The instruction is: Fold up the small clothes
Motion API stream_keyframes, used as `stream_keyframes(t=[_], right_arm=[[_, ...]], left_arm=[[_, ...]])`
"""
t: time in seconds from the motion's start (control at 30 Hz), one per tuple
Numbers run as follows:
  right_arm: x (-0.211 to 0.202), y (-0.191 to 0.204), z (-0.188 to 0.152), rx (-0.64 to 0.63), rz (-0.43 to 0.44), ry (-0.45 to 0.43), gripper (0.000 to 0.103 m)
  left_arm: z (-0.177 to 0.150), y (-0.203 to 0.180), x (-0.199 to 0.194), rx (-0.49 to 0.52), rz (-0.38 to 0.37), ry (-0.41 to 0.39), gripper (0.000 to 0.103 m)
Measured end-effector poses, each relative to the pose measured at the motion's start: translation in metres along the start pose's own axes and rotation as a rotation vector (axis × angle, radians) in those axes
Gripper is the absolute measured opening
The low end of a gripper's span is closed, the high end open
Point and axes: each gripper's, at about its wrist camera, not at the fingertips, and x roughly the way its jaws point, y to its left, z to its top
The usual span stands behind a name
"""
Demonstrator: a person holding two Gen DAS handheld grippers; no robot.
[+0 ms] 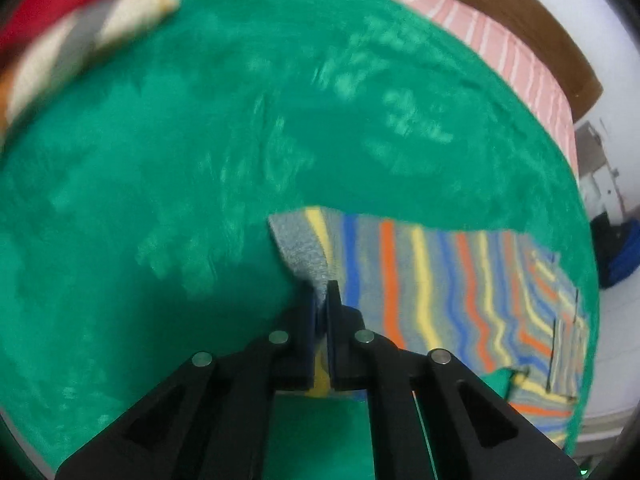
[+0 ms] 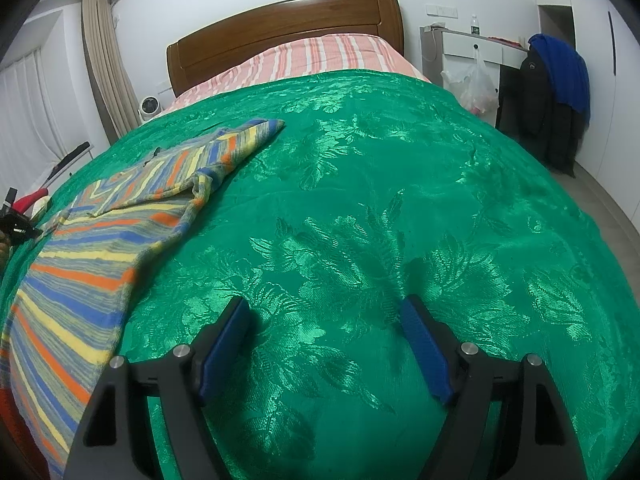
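A small striped garment (image 1: 440, 280), grey with blue, orange and yellow bands, lies on the green bedspread (image 1: 200, 140). In the left wrist view my left gripper (image 1: 322, 292) is shut on a corner of it, and the grey underside of that corner stands up from the jaws. In the right wrist view the same garment (image 2: 92, 248) lies spread at the left, with one sleeve (image 2: 244, 136) reaching toward the headboard. My right gripper (image 2: 324, 320) is open and empty, low over bare bedspread (image 2: 380, 200) to the right of the garment.
A pink striped sheet (image 2: 312, 56) and wooden headboard (image 2: 280, 28) are at the far end. A white desk (image 2: 472, 46), a plastic bag (image 2: 476, 84) and dark and blue jackets (image 2: 560, 92) stand at the right. Blurred red and cream items (image 1: 80, 28) lie at the bed's left.
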Motion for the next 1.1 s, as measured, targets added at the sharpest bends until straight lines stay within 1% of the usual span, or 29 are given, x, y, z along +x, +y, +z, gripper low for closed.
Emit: stream_keyframes(t=[0.07,0.1,0.17,0.23,0.27,0.3,0.33,0.4,0.47,0.5,0.53,0.57,0.6,0.63,0.67,0.7,0.73,0.77,0.8,0.9,0.93,0.97,1.0,1.07,1.1], right_arm=[[0.0,0.0,0.0,-0.001,-0.001,0.0,0.078],[0.0,0.0,0.0,0.0,-0.001,0.0,0.078],[0.0,0.0,0.0,0.0,0.0,0.0,0.078],[0.0,0.0,0.0,-0.001,-0.001,0.0,0.078],[0.0,0.0,0.0,-0.001,-0.001,0.0,0.078],[0.0,0.0,0.0,0.0,0.0,0.0,0.078],[0.0,0.0,0.0,0.0,0.0,0.0,0.078],[0.0,0.0,-0.001,-0.001,-0.001,0.0,0.078],[0.0,0.0,-0.001,0.0,0.0,0.0,0.078],[0.0,0.0,-0.001,0.0,0.001,0.0,0.078],[0.0,0.0,-0.001,0.0,0.0,0.0,0.078],[0.0,0.0,0.0,0.0,0.001,0.0,0.078],[0.0,-0.001,0.0,0.0,0.002,0.0,0.078],[0.0,0.0,0.0,0.0,0.003,0.0,0.078],[0.001,0.0,0.0,0.0,0.003,0.0,0.078],[0.001,0.0,0.0,0.0,0.003,-0.001,0.078],[0.001,0.0,0.0,0.0,0.004,-0.001,0.078],[0.001,0.0,0.001,0.001,0.005,-0.001,0.078],[0.001,0.0,0.001,0.002,0.007,-0.002,0.078],[0.002,0.0,0.001,0.001,0.013,-0.002,0.079],[0.002,0.001,0.001,0.0,0.014,-0.002,0.08],[0.003,0.001,0.002,-0.001,0.014,-0.001,0.08],[0.003,0.001,0.001,-0.002,0.014,0.0,0.08],[0.003,0.002,0.001,-0.002,0.013,-0.001,0.08],[0.003,0.002,0.001,-0.002,0.014,-0.001,0.08]], left_arm=[[0.004,-0.028,-0.021,0.065,-0.005,-0.053,0.002],[0.009,-0.048,-0.034,0.111,-0.02,-0.082,0.002],[0.013,-0.099,-0.061,0.224,-0.061,-0.138,0.002],[0.008,-0.163,-0.081,0.349,-0.112,-0.175,0.002],[0.001,-0.199,-0.088,0.416,-0.144,-0.187,0.002],[-0.004,-0.219,-0.091,0.454,-0.164,-0.19,0.002],[-0.015,-0.251,-0.094,0.505,-0.197,-0.191,0.002],[-0.041,-0.307,-0.09,0.589,-0.262,-0.176,0.002],[-0.069,-0.351,-0.076,0.667,-0.29,-0.158,0.004],[-0.078,-0.366,-0.068,0.694,-0.292,-0.145,0.009],[-0.097,-0.384,-0.052,0.73,-0.286,-0.111,0.018],[-0.11,-0.396,-0.038,0.756,-0.274,-0.06,0.059],[-0.123,-0.404,-0.021,0.773,-0.244,-0.009,0.085],[-0.135,-0.403,-0.01,0.772,-0.232,-0.005,0.085],[-0.14,-0.396,-0.01,0.767,-0.242,-0.002,0.082],[-0.138,-0.386,-0.008,0.749,-0.258,0.016,0.082],[-0.128,-0.37,-0.006,0.7,-0.27,0.032,0.082],[-0.12,-0.365,-0.005,0.666,-0.27,0.03,0.082],[-0.111,-0.349,-0.009,0.617,-0.268,0.021,0.082],[-0.066,-0.293,-0.009,0.463,-0.222,-0.003,0.082],[-0.056,-0.274,-0.006,0.418,-0.204,0.009,0.082],[-0.05,-0.257,0.001,0.385,-0.192,0.038,0.082],[-0.05,-0.244,0.009,0.364,-0.183,0.068,0.081],[-0.061,-0.232,0.022,0.358,-0.184,0.123,0.08],[-0.072,-0.228,0.032,0.371,-0.198,0.156,0.078]])
